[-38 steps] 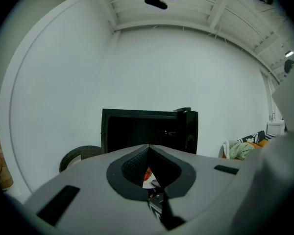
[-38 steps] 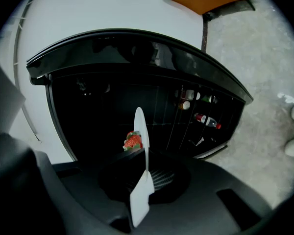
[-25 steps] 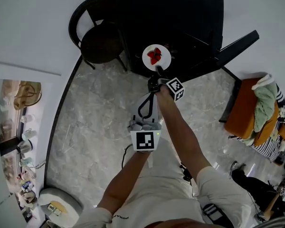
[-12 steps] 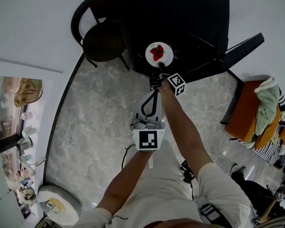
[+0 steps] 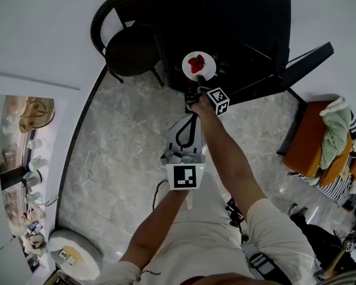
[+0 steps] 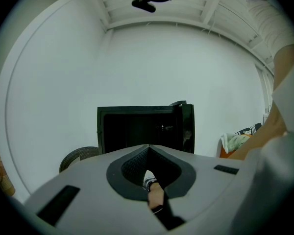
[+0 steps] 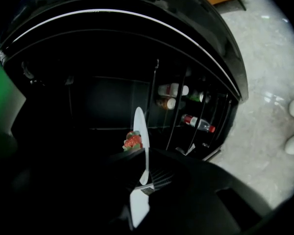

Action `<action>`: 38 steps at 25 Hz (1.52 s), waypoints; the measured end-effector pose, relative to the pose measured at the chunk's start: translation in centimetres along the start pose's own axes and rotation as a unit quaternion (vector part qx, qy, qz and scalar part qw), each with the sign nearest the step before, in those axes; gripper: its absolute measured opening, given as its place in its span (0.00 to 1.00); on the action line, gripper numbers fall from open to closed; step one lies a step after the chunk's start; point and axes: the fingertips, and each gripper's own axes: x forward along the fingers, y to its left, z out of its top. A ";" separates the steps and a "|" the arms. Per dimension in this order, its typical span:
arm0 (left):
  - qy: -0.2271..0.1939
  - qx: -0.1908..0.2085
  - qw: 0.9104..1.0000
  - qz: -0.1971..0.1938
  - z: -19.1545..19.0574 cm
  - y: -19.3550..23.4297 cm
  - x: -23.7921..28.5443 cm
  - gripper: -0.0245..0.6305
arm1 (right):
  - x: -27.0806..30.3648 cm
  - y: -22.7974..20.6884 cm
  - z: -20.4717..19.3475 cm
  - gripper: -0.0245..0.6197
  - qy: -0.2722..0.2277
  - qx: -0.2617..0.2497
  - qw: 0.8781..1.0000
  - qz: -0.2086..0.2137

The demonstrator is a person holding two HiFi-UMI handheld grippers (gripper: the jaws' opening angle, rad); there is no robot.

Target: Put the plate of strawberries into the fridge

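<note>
In the head view a white plate (image 5: pixel 206 70) with red strawberries (image 5: pixel 196 63) hangs level at the mouth of the black fridge (image 5: pixel 237 16), whose door (image 5: pixel 296 61) stands open to the right. My right gripper (image 5: pixel 194 91) is shut on the plate's near rim. The right gripper view shows the plate (image 7: pixel 139 126) edge-on between the jaws of that gripper (image 7: pixel 143 169), the strawberries (image 7: pixel 133 141) to its left and the dark fridge shelves behind. My left gripper (image 5: pixel 187 119) is held back just behind the right hand, shut and empty. The open fridge (image 6: pixel 137 129) lies ahead in the left gripper view.
Bottles (image 7: pixel 198 123) and jars (image 7: pixel 172 89) sit in the fridge door racks. A black round chair (image 5: pixel 127 46) stands left of the fridge. An orange seat with clothes (image 5: pixel 323 144) is at the right. A low round table (image 5: pixel 74 257) is at the bottom left on the marble floor.
The right gripper has carried the plate a little farther toward the fridge opening. The left gripper has stayed close behind it.
</note>
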 end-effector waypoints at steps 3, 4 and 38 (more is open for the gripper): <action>0.004 0.002 1.000 0.004 -0.3 0.3 0.1 0.04 | 0.6 0.1 -0.3 0.07 -0.001 0.014 1.000 -0.008; 0.008 -0.002 1.000 0.004 -0.5 0.3 0.1 0.04 | 0.5 0.3 -0.4 0.07 -0.002 0.017 1.000 -0.014; 0.021 -0.022 1.000 -0.006 -1.1 0.6 2.0 0.04 | 3.6 2.1 -0.2 0.07 -0.033 0.028 0.998 -0.035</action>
